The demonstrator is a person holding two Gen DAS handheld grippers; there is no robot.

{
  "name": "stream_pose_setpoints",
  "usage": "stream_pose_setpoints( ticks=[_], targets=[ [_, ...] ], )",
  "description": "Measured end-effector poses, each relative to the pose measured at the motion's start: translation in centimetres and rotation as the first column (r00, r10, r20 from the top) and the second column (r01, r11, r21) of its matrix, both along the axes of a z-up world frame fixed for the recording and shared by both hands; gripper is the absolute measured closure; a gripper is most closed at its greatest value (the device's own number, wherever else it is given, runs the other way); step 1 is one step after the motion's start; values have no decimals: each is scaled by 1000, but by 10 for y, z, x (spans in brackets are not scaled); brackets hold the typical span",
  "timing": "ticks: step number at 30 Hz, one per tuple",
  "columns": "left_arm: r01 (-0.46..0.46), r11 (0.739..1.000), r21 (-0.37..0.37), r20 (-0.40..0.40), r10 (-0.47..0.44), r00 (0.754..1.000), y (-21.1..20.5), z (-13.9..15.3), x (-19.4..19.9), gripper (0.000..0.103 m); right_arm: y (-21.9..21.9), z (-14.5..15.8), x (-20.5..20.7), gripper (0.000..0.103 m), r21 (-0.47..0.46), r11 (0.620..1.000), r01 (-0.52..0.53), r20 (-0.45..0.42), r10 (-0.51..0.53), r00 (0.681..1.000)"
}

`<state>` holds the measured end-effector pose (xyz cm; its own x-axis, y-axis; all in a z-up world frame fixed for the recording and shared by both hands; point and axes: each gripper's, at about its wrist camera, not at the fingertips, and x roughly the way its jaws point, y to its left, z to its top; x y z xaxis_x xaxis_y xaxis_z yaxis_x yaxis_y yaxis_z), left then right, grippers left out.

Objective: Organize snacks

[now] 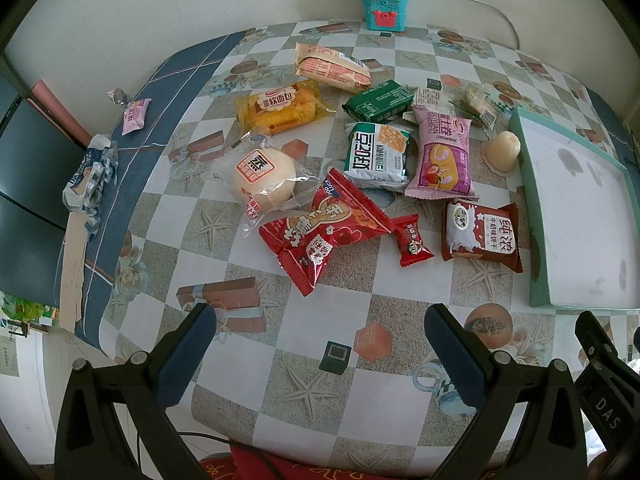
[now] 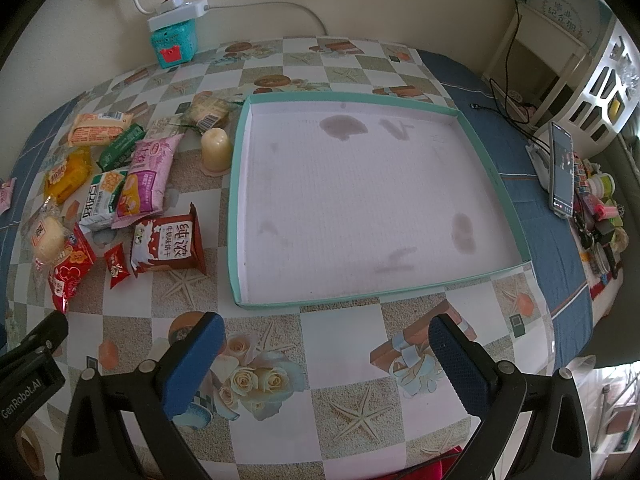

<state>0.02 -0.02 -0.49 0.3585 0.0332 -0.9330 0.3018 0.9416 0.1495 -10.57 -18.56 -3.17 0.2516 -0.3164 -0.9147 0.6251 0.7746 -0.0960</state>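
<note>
Checkered table (image 2: pixel 344 344) against a plain wall, nothing sorted yet. Snacks (image 1: pixel 360 160) sit in a loose pile mid-frame in the left view, far left in the right view; the tray (image 2: pixel 240 208) just beside them is empty, stained liner only.

Left tool (image 1: pixel 320 344) spread wide, holding nothing, hovering low in frame short of the red bag (image 1: pixel 320 236). Right tool (image 2: pixel 326 354) also spread, empty, below the tray's near rim.

Step, as I read it: first pick not yet made. Next move likely needs the left tool to advance to a near packet, red bag or brown packet (image 1: pixel 482 232), close on it and carry it right into the tray. Crinkly wrappers may slip.

View differences: left view shows two stray packets at upper left, pink (image 1: pixel 136 114) and blue-white (image 1: pixel 92 176). Right view shows the whole tray and a phone (image 2: pixel 560 168) at right.
</note>
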Motion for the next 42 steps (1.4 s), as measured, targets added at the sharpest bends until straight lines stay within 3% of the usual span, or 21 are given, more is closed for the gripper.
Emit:
stream_pose_setpoints(
  ticks=[6, 11, 16, 21, 26, 35, 42],
  targets=[
    [-6, 1000, -4, 5, 6, 1000, 1, -1, -1, 0, -3, 1, 0, 0, 0, 1000, 0, 0, 0, 1000],
    [-85, 994, -75, 27, 87, 996, 18, 8, 11, 0, 2, 2, 4, 0, 19, 1000, -17, 31, 17, 999],
    [-191, 971, -143, 22, 196, 980, 41, 13, 30, 0, 9, -1, 26, 0, 181, 979, -96, 126, 74, 989],
    [-269, 946, -181, -51, 264, 963, 57, 1, 50, 0, 18, -4, 45, 0, 239, 958, -158, 157, 123, 980],
    [-335, 919, -208, -159, 306, 939, 64, -19, 66, 0, 24, -17, 68, 0, 261, 950, -172, 118, 146, 982],
    [-359, 904, -233, -261, 297, 919, 42, -43, 88, 0, 25, -29, 103, 0, 261, 944, -201, 101, 181, 978],
    [-387, 897, -213, -310, 314, 897, 36, -62, 104, 0, 24, -39, 118, 0, 280, 936, -213, 102, 192, 976]
  ],
)
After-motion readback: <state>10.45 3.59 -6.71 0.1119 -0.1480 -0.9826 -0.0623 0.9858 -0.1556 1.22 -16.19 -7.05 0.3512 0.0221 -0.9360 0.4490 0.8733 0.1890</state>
